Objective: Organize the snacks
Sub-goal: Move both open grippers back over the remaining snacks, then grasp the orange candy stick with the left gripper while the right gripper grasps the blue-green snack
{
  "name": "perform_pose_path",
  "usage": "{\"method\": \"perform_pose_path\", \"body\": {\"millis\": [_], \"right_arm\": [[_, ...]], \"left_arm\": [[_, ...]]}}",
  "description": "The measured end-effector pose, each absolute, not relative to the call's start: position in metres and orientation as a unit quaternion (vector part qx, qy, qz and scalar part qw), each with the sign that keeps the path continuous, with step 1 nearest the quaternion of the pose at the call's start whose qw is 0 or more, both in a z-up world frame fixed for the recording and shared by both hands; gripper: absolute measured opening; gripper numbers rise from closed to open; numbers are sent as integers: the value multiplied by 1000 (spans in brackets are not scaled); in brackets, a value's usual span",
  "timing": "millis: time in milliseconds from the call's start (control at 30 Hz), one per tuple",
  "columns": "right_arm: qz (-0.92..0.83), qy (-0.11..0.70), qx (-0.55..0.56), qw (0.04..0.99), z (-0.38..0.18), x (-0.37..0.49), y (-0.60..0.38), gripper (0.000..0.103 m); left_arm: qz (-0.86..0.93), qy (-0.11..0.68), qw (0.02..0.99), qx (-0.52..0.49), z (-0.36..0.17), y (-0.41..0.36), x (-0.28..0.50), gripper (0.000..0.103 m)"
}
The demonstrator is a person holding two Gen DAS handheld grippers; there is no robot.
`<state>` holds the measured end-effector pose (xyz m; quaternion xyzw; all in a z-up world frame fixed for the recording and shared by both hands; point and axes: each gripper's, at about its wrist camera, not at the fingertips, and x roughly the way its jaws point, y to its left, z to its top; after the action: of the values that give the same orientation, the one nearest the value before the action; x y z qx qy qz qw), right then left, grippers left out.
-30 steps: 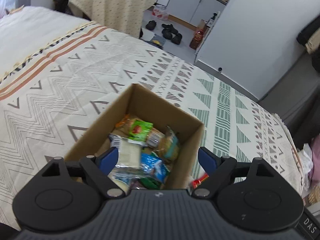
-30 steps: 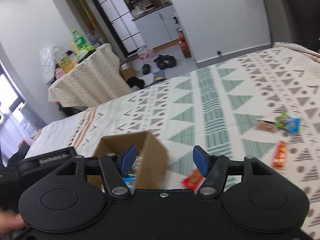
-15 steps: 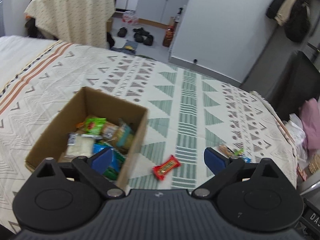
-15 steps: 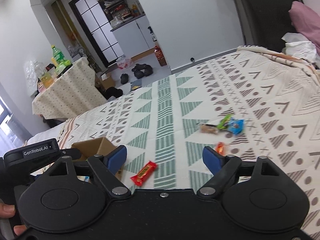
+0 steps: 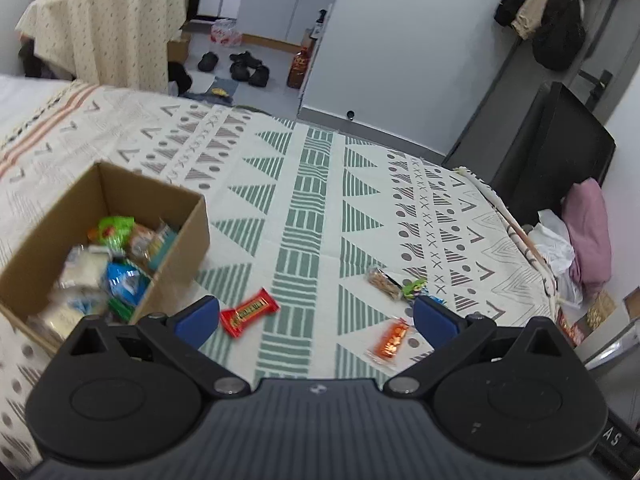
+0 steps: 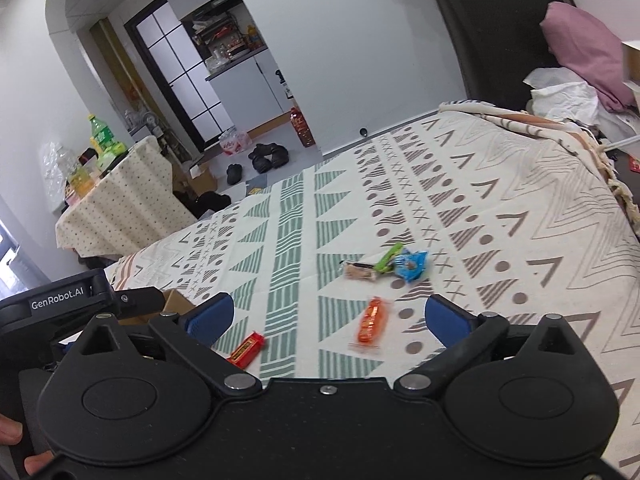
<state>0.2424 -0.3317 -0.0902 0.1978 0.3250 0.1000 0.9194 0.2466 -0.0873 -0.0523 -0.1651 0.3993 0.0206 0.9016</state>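
Note:
A cardboard box holding several wrapped snacks sits on the patterned bedspread at the left. Loose snacks lie to its right: a red bar, an orange packet, a brown nut bar, a green wrapper and a blue packet. My left gripper is open and empty above the red bar and orange packet. My right gripper is open and empty, just short of the orange packet.
The bedspread covers the bed. A draped table with bottles stands beyond the far edge. Shoes lie on the floor. A pink pillow and white bag sit at the right edge. The left gripper's body shows beside mine.
Both grippers swung right, away from over the box toward the loose snacks. The box slid to the left of both views; the orange packet and other wrappers came into view.

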Motion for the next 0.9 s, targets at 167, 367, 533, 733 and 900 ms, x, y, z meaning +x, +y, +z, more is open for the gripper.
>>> {"method": "perform_pose_path", "body": {"millis": [167, 367, 533, 733, 900], "right_arm": [[101, 328, 209, 916, -100, 244, -351, 103], [98, 329, 239, 909, -121, 251, -372, 103], [102, 326, 267, 901, -139, 260, -383, 102], [106, 327, 280, 896, -154, 277, -393, 96], [114, 335, 299, 886, -168, 292, -395, 93]], "left_arm": [[14, 405, 898, -169, -63, -103, 249, 102], [7, 397, 903, -162, -75, -119, 257, 101], [7, 412, 895, -172, -96, -135, 271, 95], [6, 429, 887, -172, -122, -152, 286, 84], [10, 439, 879, -189, -142, -160, 299, 73]]}}
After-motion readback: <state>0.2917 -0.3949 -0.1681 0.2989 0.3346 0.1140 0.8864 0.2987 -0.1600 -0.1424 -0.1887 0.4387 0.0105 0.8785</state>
